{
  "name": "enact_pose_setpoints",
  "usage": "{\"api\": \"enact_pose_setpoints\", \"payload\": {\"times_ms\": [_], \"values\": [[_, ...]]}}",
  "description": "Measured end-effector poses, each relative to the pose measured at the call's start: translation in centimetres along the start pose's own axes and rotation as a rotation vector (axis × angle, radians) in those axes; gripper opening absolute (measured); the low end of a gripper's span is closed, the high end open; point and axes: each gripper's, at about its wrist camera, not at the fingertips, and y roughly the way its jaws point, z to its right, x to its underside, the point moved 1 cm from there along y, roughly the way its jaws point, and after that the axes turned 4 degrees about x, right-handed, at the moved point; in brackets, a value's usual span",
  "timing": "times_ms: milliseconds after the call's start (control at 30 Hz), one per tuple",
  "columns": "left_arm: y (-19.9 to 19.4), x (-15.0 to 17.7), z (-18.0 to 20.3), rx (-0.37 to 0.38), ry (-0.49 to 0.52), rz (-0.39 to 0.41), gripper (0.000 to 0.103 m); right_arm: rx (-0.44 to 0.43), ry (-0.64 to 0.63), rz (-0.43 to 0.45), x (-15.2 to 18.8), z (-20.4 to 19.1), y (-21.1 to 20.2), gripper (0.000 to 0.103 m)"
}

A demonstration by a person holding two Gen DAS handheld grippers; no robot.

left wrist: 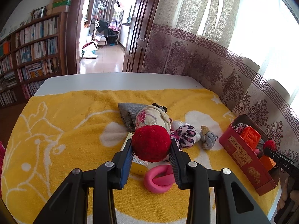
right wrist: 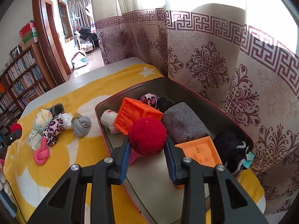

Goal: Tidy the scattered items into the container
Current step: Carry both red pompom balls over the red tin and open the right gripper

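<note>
**Two red pompoms held, one ready to drop in the tin**

Left wrist view: the left gripper (left wrist: pixel 151 146) clamps a fuzzy red yarn pompom (left wrist: pixel 151 143) between narrow jaws, above the yellow towel (left wrist: pixel 56 130). The red rectangular tin (left wrist: pixel 243 160) lies off to its right; carry the ball across clear of the tin's wall.

Right wrist view: the right gripper (right wrist: pixel 147 142) pinches a second red yarn ball (right wrist: pixel 147 136), over the tin's bare floor (right wrist: pixel 149 177). Lower it beside the orange moulded block (right wrist: pixel 138 112) before letting go.

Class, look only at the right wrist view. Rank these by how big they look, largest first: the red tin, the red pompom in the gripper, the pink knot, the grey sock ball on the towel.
1. Red tin
2. Red pompom, though it sits nearest the camera, so its rank is unsure
3. Pink knot and grey sock ball look alike; no ranking.
</note>
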Motion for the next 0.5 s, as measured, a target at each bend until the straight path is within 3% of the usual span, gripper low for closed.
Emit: {"api": "enact_pose_setpoints", "payload": {"times_ms": [133, 367, 500], "values": [[0.0, -0.4, 1.3, 0.018, 0.018, 0.0, 0.039, -0.019, -0.028, -0.023, 0.3, -0.6, -0.1, 0.045], [-0.4, -0.9, 5.0, 0.071, 0.078, 0.009, 0.039, -0.042, -0.013, 0.057, 0.4, -0.2, -3.1, 0.067], [-0.2, -0.9, 7.3, 0.103, 0.111, 0.004, 0.039, -0.067, 0.017, 0.072, 0.5, 0.4, -3.8, 0.068]]}}
